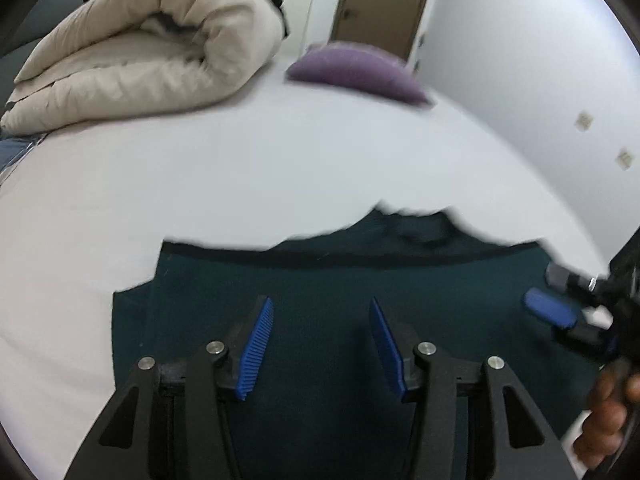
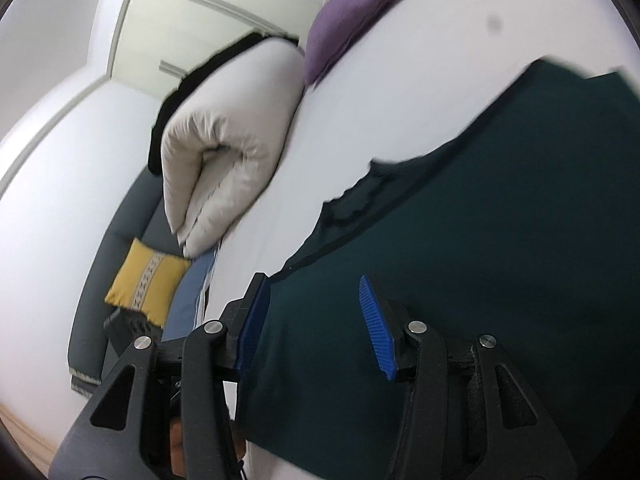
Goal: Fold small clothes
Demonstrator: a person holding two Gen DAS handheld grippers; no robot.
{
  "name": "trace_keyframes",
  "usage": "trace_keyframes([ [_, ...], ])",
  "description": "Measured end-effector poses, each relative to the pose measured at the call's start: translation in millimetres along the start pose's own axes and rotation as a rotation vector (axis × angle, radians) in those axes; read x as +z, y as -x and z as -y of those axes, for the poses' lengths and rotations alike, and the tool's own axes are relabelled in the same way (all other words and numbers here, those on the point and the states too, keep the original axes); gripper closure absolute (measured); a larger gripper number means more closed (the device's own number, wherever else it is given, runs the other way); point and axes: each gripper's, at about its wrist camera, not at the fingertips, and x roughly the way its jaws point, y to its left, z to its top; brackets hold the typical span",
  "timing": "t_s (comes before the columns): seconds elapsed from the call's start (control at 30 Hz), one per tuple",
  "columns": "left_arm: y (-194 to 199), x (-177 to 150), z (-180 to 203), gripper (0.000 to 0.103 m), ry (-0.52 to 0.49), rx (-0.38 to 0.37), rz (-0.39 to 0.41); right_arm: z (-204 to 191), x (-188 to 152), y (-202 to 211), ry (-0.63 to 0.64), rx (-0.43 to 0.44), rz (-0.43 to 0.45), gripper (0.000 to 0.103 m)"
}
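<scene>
The dark teal garment [image 1: 320, 280] lies spread flat on the white bed sheet [image 1: 240, 168], its far hem turned over in a band. My left gripper [image 1: 322, 344] hangs above its middle, jaws about half apart and empty; my right gripper [image 2: 312, 320] sits over the cloth's near edge, likewise parted with nothing pinched. I judge the next fold needs both corners caught evenly and the cloth kept taut. Beyond lie a rolled beige duvet [image 1: 140, 48], a purple cushion [image 1: 352, 70], and a brown door [image 1: 384, 0].

One green garment [image 1: 320, 280], two cushions [image 1: 352, 68] [image 2: 144, 276]
</scene>
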Motion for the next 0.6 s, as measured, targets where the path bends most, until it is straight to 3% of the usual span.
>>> trace_keyframes([
  [0.07,-11.0,-12.2,-13.9,0.05,0.014,-0.001,-0.014,15.0,7.4,-22.0,-0.028,-0.038,-0.02,0.059],
  [0.17,-3.5,-23.4,-23.8,0.05,0.033,-0.054,0.036,43.0,24.2,-33.3,-0.074,0.008,0.012,0.07],
  [0.23,-0.8,-26.8,-27.2,0.05,0.043,-0.078,0.047,62.6,32.3,-17.7,-0.104,0.051,0.056,0.069],
  [0.37,6.6,-30.2,-38.2,0.05,0.095,-0.126,0.049,104.2,42.0,44.2,-0.166,0.056,0.195,0.07],
  [0.43,14.9,-31.5,-39.6,0.05,0.096,-0.111,0.043,113.6,44.1,89.3,-0.176,-0.018,0.272,0.068],
  [0.53,35.7,-39.9,-34.9,0.049,0.102,-0.089,0.039,117.5,39.2,146.4,-0.165,-0.148,0.344,0.055],
  [0.6,51.4,-46.0,-25.4,0.045,0.13,-0.143,0.053,116.8,31.7,170.9,-0.124,-0.212,0.334,0.055],
])
